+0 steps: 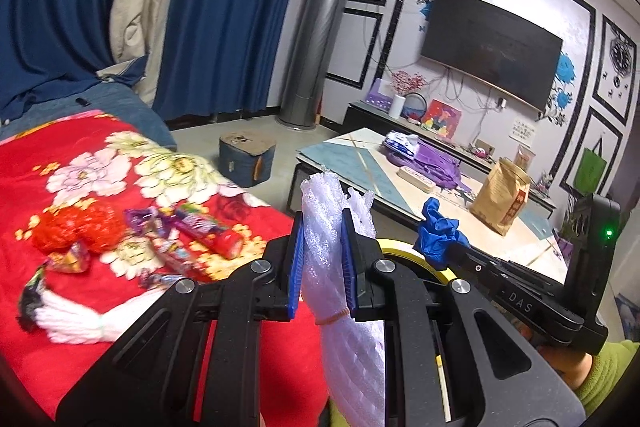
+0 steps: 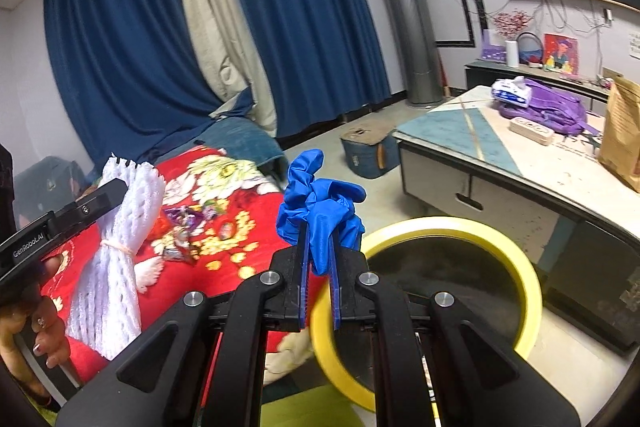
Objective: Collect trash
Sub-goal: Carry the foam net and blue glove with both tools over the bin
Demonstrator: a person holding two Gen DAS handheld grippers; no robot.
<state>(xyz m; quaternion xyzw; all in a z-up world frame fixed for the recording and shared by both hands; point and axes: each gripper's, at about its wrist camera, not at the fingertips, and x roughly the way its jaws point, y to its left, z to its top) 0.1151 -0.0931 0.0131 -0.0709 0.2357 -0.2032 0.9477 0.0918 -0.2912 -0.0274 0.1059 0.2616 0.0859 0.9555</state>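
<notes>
My left gripper (image 1: 322, 223) is shut on a bundle of white foam netting (image 1: 320, 259) tied with a rubber band, held above the red floral blanket (image 1: 80, 163). It also shows at the left of the right wrist view (image 2: 120, 227). My right gripper (image 2: 319, 231) is shut on a crumpled blue glove (image 2: 320, 203), held over the near rim of a yellow-rimmed bin (image 2: 512, 259). The glove (image 1: 436, 227) and a strip of the bin rim (image 1: 404, 251) show in the left wrist view. Candy wrappers (image 1: 192, 231), a red net bag (image 1: 76, 227) and a white fringe piece (image 1: 76, 319) lie on the blanket.
A low coffee table (image 2: 452, 131) stands to the right with a purple bag (image 2: 552, 111), a brown paper bag (image 1: 504, 195) and a tissue pack (image 2: 510, 91). A blue stool (image 2: 368, 151) sits on the floor. Blue curtains, a tower air conditioner (image 1: 316, 39) and a wall TV (image 1: 492, 47) stand behind.
</notes>
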